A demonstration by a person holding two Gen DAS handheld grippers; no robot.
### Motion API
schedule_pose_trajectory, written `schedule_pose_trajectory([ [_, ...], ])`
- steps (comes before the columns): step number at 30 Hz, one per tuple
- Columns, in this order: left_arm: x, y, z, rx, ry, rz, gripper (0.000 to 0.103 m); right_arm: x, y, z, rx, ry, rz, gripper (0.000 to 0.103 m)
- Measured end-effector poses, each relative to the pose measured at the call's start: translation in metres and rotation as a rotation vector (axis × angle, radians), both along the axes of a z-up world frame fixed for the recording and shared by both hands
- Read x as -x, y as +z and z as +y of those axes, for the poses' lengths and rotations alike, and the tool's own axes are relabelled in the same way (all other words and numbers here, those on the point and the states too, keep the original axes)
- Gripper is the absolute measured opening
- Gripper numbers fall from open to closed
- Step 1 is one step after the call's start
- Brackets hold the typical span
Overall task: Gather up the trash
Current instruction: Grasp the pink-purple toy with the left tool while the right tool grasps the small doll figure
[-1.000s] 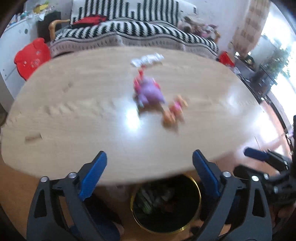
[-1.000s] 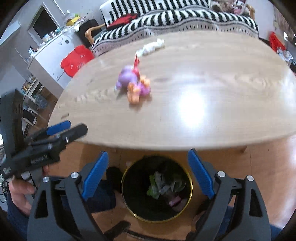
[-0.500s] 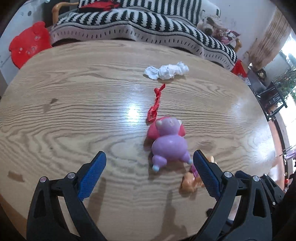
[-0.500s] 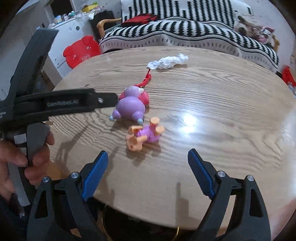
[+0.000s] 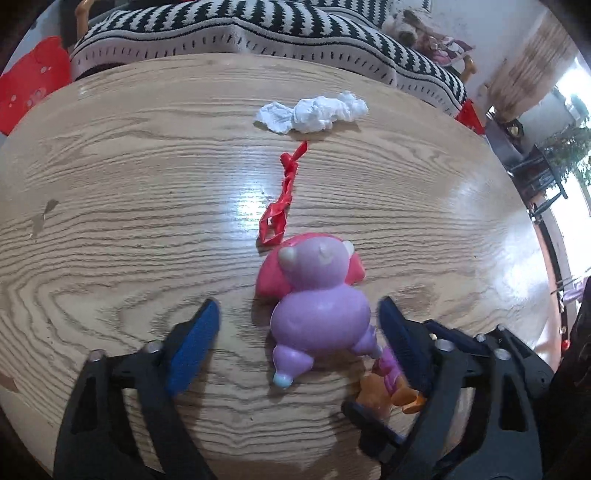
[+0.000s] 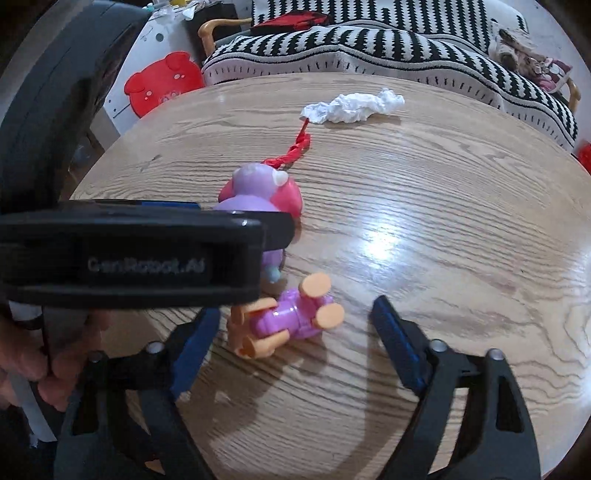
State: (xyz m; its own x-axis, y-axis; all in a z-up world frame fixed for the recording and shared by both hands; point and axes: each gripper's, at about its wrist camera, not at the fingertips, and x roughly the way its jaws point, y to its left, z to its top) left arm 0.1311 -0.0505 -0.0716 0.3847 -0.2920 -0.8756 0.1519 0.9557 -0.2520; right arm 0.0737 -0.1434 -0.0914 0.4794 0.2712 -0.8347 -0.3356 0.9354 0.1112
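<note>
A crumpled white tissue (image 5: 314, 112) (image 6: 354, 105) lies at the far side of the round wooden table (image 5: 110, 184). A twisted red scrap (image 5: 282, 195) (image 6: 291, 149) stretches from it toward a purple and pink toy (image 5: 317, 295) (image 6: 258, 188). My left gripper (image 5: 295, 343) hovers low with that toy between its blue pads; its jaws are closing and the pads are not pressing on it. A small pink and orange toy (image 6: 288, 317) (image 5: 388, 384) lies between the pads of my right gripper (image 6: 295, 347), whose jaws are also closing without touching it.
The left tool's black housing (image 6: 129, 254) crosses the right wrist view and hides part of the purple toy, with a hand (image 6: 55, 376) under it. A black-and-white striped sofa (image 5: 258, 29) runs behind the table. A red pig-shaped stool (image 6: 162, 85) stands at the far left.
Both grippers have come forward from above the floor bin and down over the table, right up to the two toys. The bin has left both views. Both pairs of jaws stand narrower.
</note>
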Motion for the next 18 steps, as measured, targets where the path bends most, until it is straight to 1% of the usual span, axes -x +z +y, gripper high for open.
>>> schedule_pose_trajectory([
  [1,0.0,0.0,-0.001,0.014,-0.007,0.004,0.065,0.001,0.001,0.001,0.012,0.005,-0.005,0.058],
  [2,0.001,0.001,-0.002,0.028,-0.018,0.011,0.048,0.002,0.002,0.0,0.012,0.01,0.002,0.058],
  [3,0.002,0.002,-0.001,0.033,-0.016,0.013,0.048,0.004,0.003,-0.001,0.006,0.01,0.003,0.058],
  [4,0.004,0.004,-0.001,0.009,-0.003,0.009,0.047,0.006,0.005,-0.001,0.002,0.013,0.0,0.057],
  [5,0.006,0.003,0.0,0.001,-0.008,0.008,0.046,0.01,0.008,-0.002,0.008,0.015,-0.013,0.057],
  [9,0.013,0.005,0.005,0.007,0.001,0.01,0.044,0.02,0.018,-0.008,0.004,0.01,-0.039,0.057],
  [11,0.019,0.009,0.008,0.0,0.003,-0.004,0.044,0.024,0.021,-0.014,-0.001,-0.001,-0.045,0.057],
  [15,0.036,0.021,0.015,-0.018,0.005,-0.045,0.044,0.04,0.028,-0.032,-0.026,-0.041,-0.045,0.057],
  [18,0.059,0.032,0.015,-0.061,0.009,-0.103,0.044,0.054,0.038,-0.044,-0.04,-0.061,-0.058,0.057],
])
